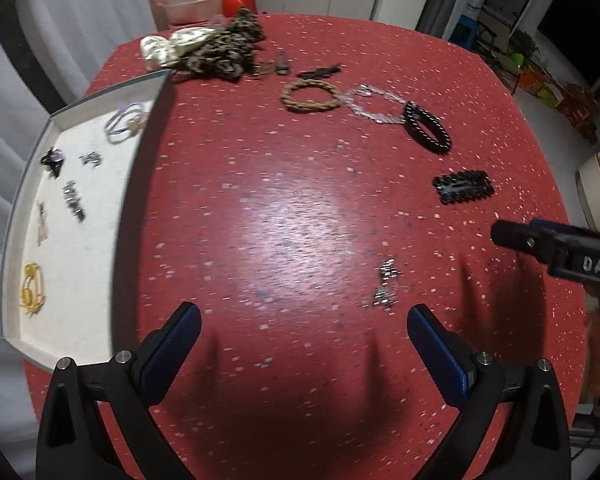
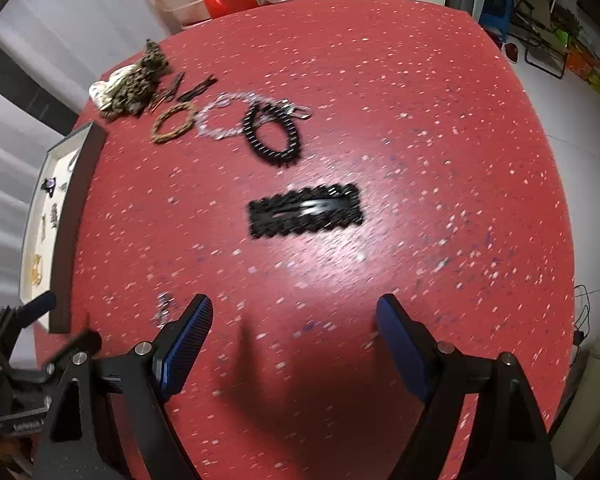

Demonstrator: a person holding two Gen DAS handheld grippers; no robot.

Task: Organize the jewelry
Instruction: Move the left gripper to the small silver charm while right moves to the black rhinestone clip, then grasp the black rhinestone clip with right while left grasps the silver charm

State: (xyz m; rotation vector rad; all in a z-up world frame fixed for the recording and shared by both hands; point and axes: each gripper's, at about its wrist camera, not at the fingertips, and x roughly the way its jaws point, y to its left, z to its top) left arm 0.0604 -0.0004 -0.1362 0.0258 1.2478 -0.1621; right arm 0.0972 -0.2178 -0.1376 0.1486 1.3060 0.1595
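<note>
My right tool (image 2: 294, 322) is spread wide and empty; the black beaded hair clip (image 2: 305, 211) lies ahead on the red tabletop (image 2: 420, 120). My left tool (image 1: 304, 330) gapes too, silver earrings (image 1: 387, 284) just beyond its right finger.

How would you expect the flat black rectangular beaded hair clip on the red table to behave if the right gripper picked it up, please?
The flat black rectangular beaded hair clip probably stays stiff, since it keeps straight edges. It lies flat on the red speckled table, so rolling seems unlikely, but the open right gripper may struggle to get under it. Its glossy centre suggests it may slip.
</note>
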